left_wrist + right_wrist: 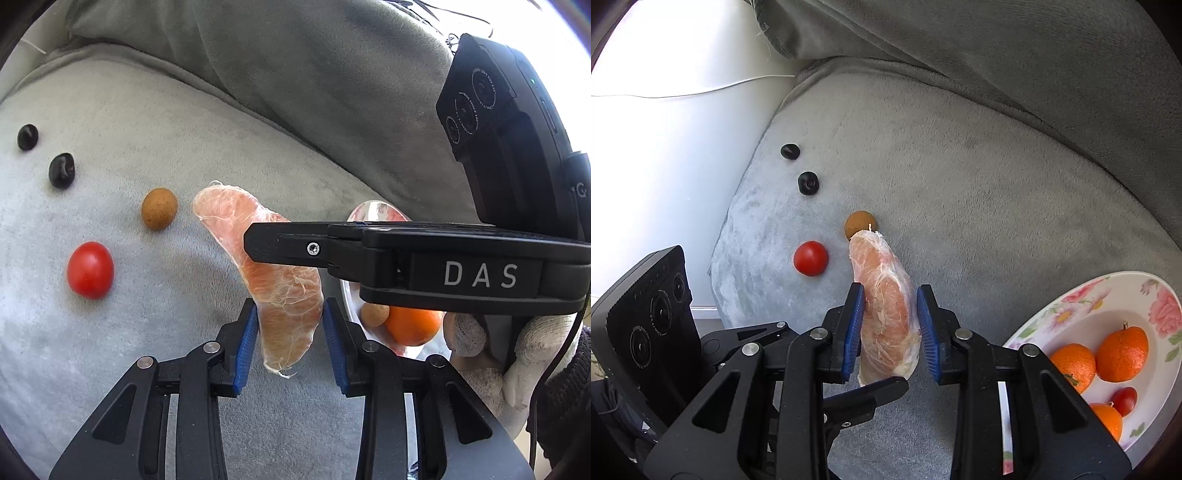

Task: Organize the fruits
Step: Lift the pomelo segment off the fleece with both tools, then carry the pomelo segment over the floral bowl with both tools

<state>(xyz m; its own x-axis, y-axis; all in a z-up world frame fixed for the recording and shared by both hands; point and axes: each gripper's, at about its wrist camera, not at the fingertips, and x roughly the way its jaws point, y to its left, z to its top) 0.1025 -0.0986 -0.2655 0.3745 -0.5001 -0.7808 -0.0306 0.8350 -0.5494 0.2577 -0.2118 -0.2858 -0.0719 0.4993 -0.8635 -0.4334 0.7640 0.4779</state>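
A peeled pink grapefruit segment lies on the grey sofa cushion. My left gripper straddles its near end, with the blue pads close on both sides. My right gripper straddles the same segment from the other side, with its pads near it too. The right gripper crosses the left wrist view as a black bar marked DAS. A red cherry tomato, a brown longan and two dark fruits lie on the cushion.
A flowered plate at the right holds tangerines and a cherry tomato. It shows in the left wrist view behind the right gripper. The sofa back rises behind. A gloved hand holds the right gripper.
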